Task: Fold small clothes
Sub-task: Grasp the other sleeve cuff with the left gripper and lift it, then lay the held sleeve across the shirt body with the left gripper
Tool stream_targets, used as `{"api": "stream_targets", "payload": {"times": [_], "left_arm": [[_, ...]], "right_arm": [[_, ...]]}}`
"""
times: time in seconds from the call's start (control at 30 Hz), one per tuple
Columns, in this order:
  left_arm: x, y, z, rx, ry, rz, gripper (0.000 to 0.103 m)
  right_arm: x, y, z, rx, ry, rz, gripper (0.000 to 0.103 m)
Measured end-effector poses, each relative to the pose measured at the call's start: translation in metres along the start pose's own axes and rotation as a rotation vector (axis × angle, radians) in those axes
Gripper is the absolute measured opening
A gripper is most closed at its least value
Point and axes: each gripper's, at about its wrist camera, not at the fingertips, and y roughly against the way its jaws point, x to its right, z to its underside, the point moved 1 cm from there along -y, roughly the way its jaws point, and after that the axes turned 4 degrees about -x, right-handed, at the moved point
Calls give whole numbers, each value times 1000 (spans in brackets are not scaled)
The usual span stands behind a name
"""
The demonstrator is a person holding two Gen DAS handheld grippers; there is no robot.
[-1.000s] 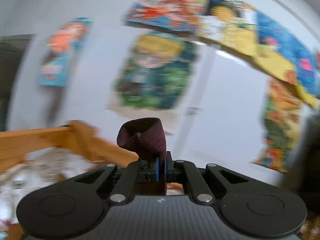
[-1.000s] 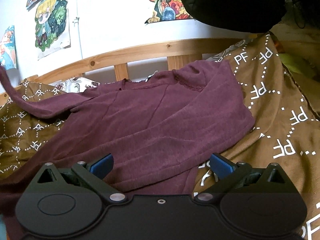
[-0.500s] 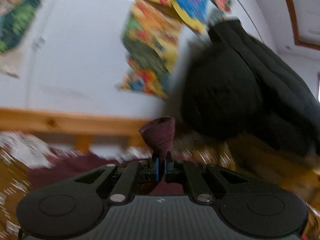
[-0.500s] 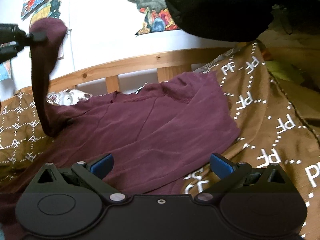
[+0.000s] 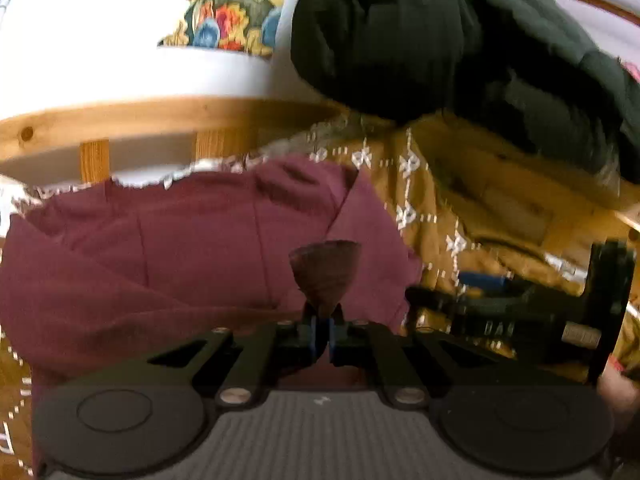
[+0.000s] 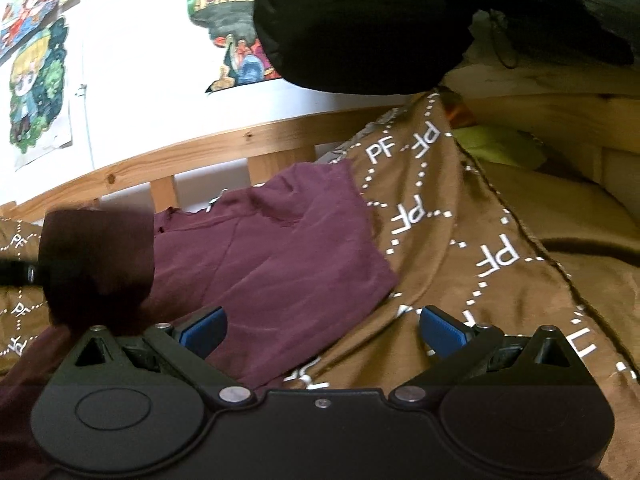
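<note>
A bed with a pale wooden headboard [image 6: 224, 148] stands against a white wall hung with bright cartoon posters [image 6: 38, 88], and a brown blanket [image 6: 480, 248] printed with white "PF" letters and dotted diamonds covers it. The left hand-held gripper [image 5: 320, 330] has its blue pads pressed together on a sleeve end [image 5: 325, 270] of the maroon top [image 5: 192, 240], the cuff flaring out above the jaws like a small cone, raised over the garment's body. The right hand-held gripper [image 6: 322, 326] is wide open and holds nothing, hovering just above the top's lower edge where it meets the blanket. The top lies spread and slightly rumpled across the blanket, neckline toward the headboard. It looks light, thin and limp, a soft knit that will droop and crease wherever it is unsupported; hems, cuffs and shoulder seams seem the best places to pinch. A bulky black padded jacket [image 6: 360, 20] sits behind.
</note>
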Motion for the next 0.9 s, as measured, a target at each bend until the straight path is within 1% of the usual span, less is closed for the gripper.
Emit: {"api": "stream_targets", "payload": {"times": [0.03, 0.07, 0.1, 0.13, 0.2, 0.27, 0.3, 0.37, 0.4, 0.47, 0.5, 0.57, 0.6, 0.63, 0.7, 0.77, 0.83, 0.9], "left_arm": [[0, -2, 1, -18, 4, -5, 7], [-1, -4, 3, -35, 9, -9, 11], [-1, -5, 5, -52, 16, -8, 19], [-2, -4, 6, -64, 24, -6, 25], [-5, -1, 9, -72, 44, -7, 60], [-8, 7, 11, -58, 68, -18, 75], [-11, 10, 12, -55, 75, -21, 79], [-20, 19, 12, -53, 91, -52, 83], [-26, 23, 12, -49, 104, -82, 83], [-46, 30, 11, -37, 157, -171, 83], [-59, 33, 11, -33, 203, -223, 83], [-91, 39, 10, -26, 332, -325, 81], [-110, 42, 11, -17, 411, -368, 76], [-125, 45, 11, -3, 473, -397, 73], [-157, 50, 12, 30, 580, -437, 59], [-179, 48, 10, 44, 628, -456, 52], [-193, 41, 4, 41, 628, -458, 51], [-199, 33, -3, 25, 590, -468, 50]], "right_arm": [[1, 0, 0, 1, -4, 5, 102], [1, 0, 0, 2, -6, 9, 102], [2, 0, 1, 3, -8, 13, 102], [2, 0, 1, 3, -10, 16, 102], [2, -1, 1, 2, -10, 16, 102], [1, -1, 2, 1, -8, 14, 102], [0, -1, 3, 1, -7, 10, 102], [-2, 0, 4, 6, 2, -1, 102], [-4, 1, 5, 11, 9, -9, 102], [-9, 1, 6, 19, 32, -30, 102], [-12, 2, 7, 22, 48, -44, 102], [-20, 3, 10, 30, 84, -78, 102], [-25, 4, 11, 37, 108, -99, 102], [-29, 5, 12, 42, 130, -114, 102], [-38, 7, 14, 56, 180, -144, 102], [-44, 8, 16, 59, 221, -164, 102], [-49, 8, 19, 54, 248, -179, 102], [-51, 7, 21, 46, 259, -191, 102]]}}
